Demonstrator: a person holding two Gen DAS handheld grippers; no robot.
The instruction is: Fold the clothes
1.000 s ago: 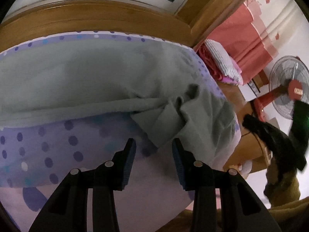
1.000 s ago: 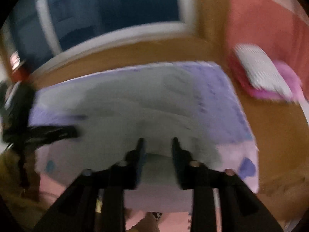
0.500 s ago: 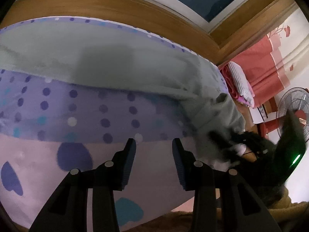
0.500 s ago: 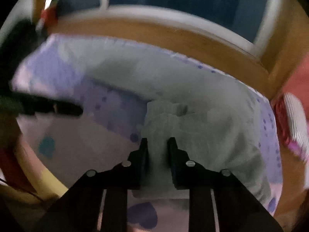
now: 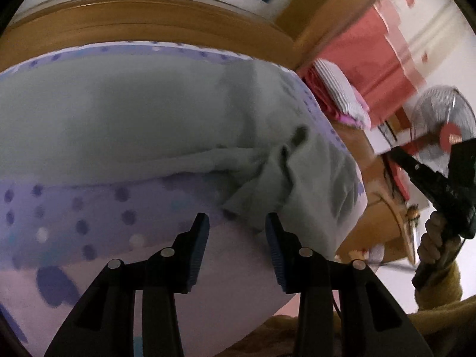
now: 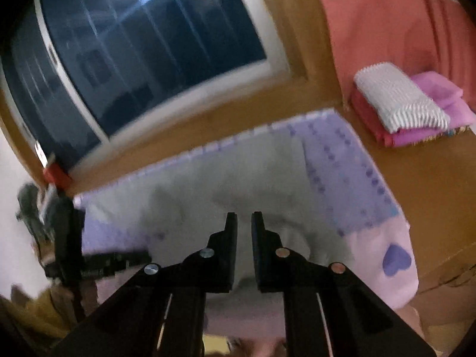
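Left wrist view: one grey garment point(image 5: 134, 119) fills mid-frame; my left gripper point(image 5: 236, 232) jaws apart, right gripper point(image 6: 244, 232) jaws nearly together, empty.

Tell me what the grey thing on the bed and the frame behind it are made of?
The grey garment looks like soft matte cloth, maybe knit cotton: it bunches into limp folds near its corner. The frame looks like wood with a smooth, slightly shiny finish: warm brown with long streaks, though blur hides any grain.
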